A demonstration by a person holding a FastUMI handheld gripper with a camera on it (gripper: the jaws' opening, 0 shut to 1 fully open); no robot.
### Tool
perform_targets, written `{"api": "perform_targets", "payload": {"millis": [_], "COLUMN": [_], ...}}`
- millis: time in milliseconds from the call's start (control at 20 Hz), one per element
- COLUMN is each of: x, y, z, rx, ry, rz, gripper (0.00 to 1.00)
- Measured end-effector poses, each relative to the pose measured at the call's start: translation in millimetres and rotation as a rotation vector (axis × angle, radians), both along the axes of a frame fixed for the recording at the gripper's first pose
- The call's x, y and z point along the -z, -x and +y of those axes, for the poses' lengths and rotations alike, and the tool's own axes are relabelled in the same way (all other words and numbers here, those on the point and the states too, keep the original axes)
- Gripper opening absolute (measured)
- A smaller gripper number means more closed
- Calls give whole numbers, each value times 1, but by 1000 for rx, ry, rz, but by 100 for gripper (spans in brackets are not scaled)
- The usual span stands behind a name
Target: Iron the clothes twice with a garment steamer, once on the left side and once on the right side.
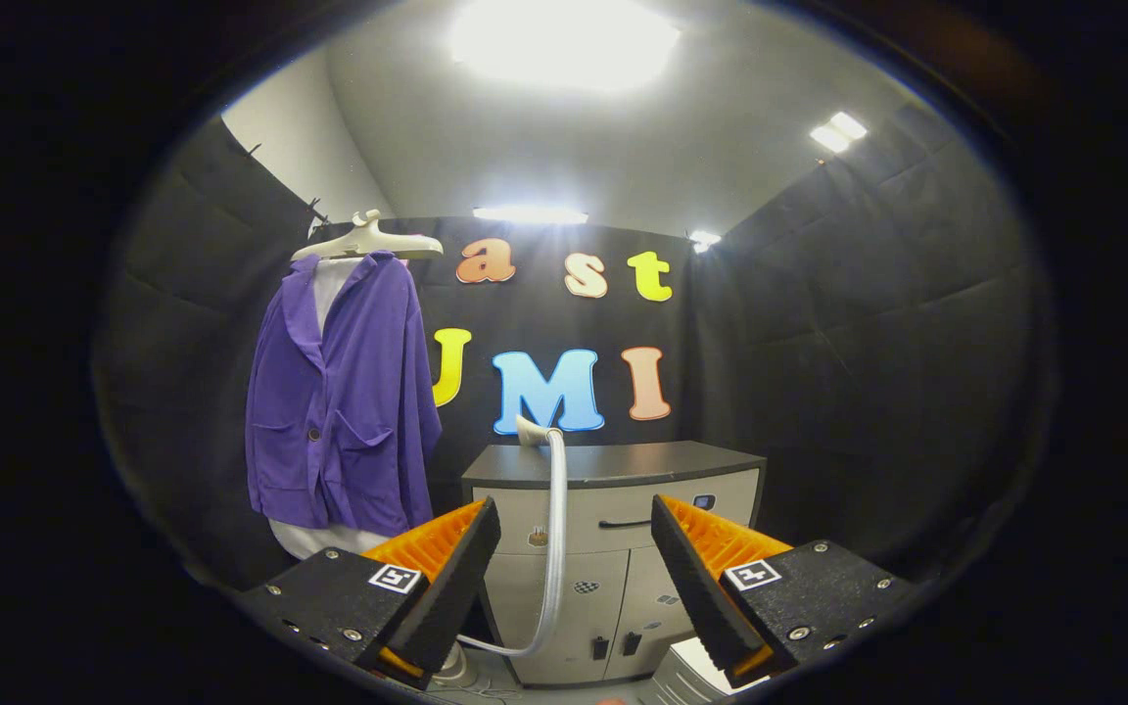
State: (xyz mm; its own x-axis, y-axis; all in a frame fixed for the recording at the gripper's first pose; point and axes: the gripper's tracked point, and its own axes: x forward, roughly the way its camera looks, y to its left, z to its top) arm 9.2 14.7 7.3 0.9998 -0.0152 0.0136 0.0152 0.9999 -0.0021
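A purple jacket (344, 392) hangs over a white garment on a pale hanger (368, 241), to the left and well beyond the fingers. The garment steamer's head (530, 431) lies on top of a grey cabinet (613, 465), straight ahead. Its pale hose (554, 529) drops down the cabinet front and loops toward the floor behind the left finger. My gripper (574, 543) stands open, with the hose and cabinet front seen through the gap and nothing held. The fingers are short of the steamer head and apart from it.
The cabinet has a drawer with a dark handle (628, 524) and doors below. Black padded booth walls (868, 372) close in at the left, back and right. A pale object (696, 671) lies low by the right finger.
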Motion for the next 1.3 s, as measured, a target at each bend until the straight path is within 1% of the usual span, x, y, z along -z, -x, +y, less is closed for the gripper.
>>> {"api": "perform_targets", "payload": {"millis": [100, 350, 550, 700, 950, 1150, 1300], "x": [-9, -35, -60, -82, -115, -131, -139], "y": [-6, -25, -55, -88, -155, -215, -254], "z": [1, 13, 19, 24, 19, 17, 10], "rx": [-1, -38, -67, -101, -147, -185, -195], "ry": [12, -6, 11, 7, 4, -26, -42], "rz": [-14, -47, -54, -64, -90, -91, -77], "gripper": [96, 96, 96, 96, 96, 96, 96]}}
